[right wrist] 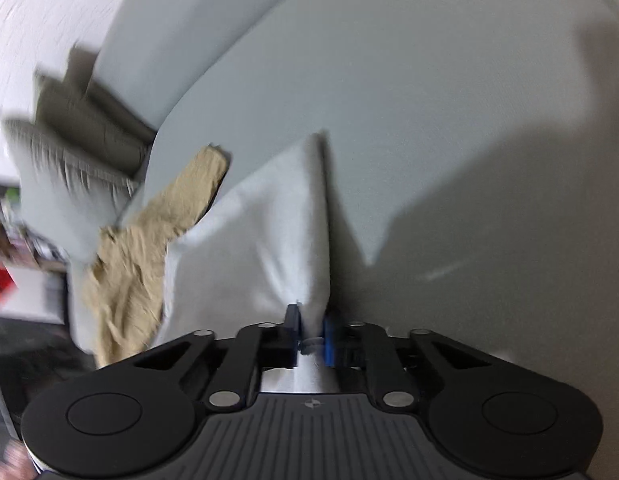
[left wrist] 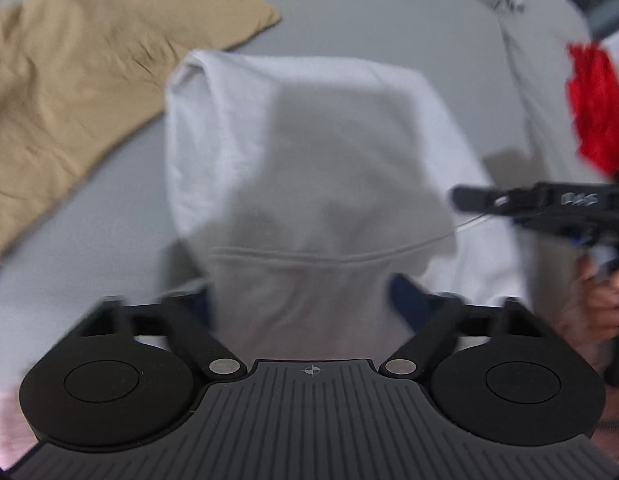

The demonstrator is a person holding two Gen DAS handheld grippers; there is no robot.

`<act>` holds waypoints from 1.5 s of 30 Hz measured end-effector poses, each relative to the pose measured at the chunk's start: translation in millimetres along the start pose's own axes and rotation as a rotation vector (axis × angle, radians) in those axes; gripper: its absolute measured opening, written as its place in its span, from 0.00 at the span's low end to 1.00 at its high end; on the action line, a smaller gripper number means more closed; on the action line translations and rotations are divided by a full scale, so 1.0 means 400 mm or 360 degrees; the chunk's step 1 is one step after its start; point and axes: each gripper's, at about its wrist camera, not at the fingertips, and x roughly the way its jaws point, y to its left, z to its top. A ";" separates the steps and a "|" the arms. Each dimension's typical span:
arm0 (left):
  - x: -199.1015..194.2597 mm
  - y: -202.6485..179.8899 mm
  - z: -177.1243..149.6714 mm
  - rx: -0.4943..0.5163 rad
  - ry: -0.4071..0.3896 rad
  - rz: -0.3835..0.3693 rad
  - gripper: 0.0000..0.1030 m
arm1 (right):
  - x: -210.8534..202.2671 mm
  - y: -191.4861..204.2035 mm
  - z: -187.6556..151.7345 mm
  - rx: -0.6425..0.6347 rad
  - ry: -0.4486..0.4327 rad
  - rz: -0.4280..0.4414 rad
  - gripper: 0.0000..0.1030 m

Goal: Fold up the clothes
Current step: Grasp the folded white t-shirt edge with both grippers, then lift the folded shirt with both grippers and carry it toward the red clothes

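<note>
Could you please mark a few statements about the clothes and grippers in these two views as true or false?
1. The right gripper is shut on the white garment. True.
2. The tan garment lies between the left gripper's fingers. False: white cloth lies between them; the tan one lies apart, off to the upper left in the left wrist view.
3. In the left wrist view, the right gripper comes in from the right. True.
4. The red cloth lies on top of the white garment. False: it sits at the far right edge of that view, away from it.
5. The tan garment is neatly folded. False: it lies spread out and creased.
</note>
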 end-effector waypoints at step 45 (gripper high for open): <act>0.172 -1.226 0.495 0.0837 -0.0536 -0.0011 0.44 | -0.769 -0.647 0.428 0.0015 -0.0788 -0.1018 0.22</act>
